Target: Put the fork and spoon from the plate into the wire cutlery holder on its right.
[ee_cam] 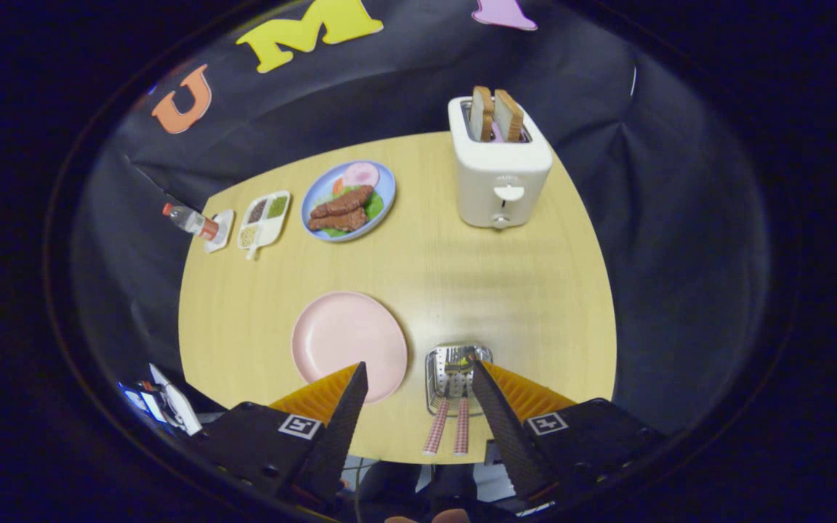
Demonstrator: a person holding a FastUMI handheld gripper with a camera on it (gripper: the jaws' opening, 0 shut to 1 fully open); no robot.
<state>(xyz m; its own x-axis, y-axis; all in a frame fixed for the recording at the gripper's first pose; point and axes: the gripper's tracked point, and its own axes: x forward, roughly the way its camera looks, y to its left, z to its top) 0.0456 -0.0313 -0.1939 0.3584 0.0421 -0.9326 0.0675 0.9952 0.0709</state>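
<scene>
The fork point(461, 407) and spoon point(439, 408) are seen in the holder point(434, 378), right of the bare plate point(346, 341). The fingers point(418, 378) are spread wide and nothing is held. The holder could be knocked over if bumped.

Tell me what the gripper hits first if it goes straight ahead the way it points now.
Probably the wire cutlery holder, which sits just ahead of the open gripper, nearer its right finger, with two checked handles sticking out toward it. Those handles likely come first. The pink plate lies off to the left. Depth is uncertain.
</scene>
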